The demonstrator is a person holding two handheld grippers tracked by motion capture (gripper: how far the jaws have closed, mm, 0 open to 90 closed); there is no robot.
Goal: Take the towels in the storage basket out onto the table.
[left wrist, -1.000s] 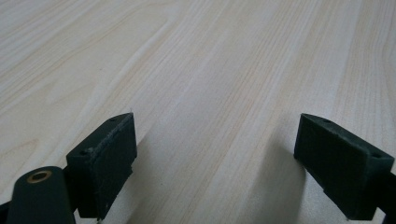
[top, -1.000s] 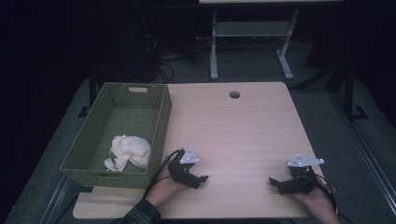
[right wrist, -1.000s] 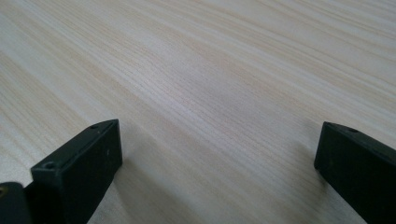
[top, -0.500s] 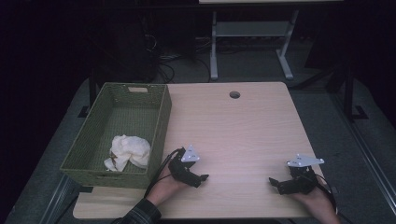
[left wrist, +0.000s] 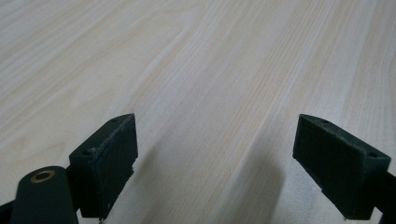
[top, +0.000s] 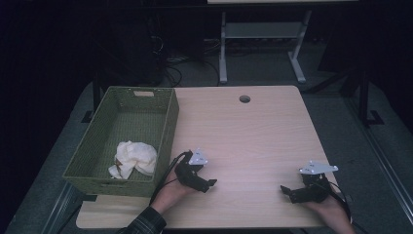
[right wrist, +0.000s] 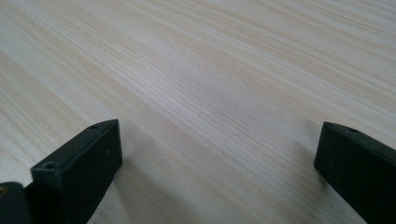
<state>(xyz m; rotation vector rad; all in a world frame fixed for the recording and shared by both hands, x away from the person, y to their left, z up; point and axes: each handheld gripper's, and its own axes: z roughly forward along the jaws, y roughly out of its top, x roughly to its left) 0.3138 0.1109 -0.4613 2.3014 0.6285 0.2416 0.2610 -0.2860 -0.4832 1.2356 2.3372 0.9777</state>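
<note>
High view: the left gripper (top: 202, 181) rests on the wooden table (top: 253, 131) near its front edge, just beside the right wall of the green woven basket (top: 168, 122) that sits at the table's left edge. The right gripper (top: 297, 191) rests close to the front right corner, well apart from the left one. A crumpled white cloth (top: 135, 157) lies inside the basket, at its front end, touching nothing but the basket floor. Against the pictures from half a second and a second ago, nothing has shifted: both hands, the basket and the cloth sit exactly where they did. I read this as a pause with the cloth deposited and the grippers parked, so the work looks finished or not yet restarted.

Left gripper view: the two black jaws stand spread wide over bare, pale wood grain, their dark pads (left wrist: 112, 158) facing each other with nothing between them.

Right gripper view: the jaws are likewise spread far apart, the pads (right wrist: 88, 163) low over the same bare wood, holding nothing. Any next reach for the cloth would fall to the left gripper, which is nearest the basket.
</note>
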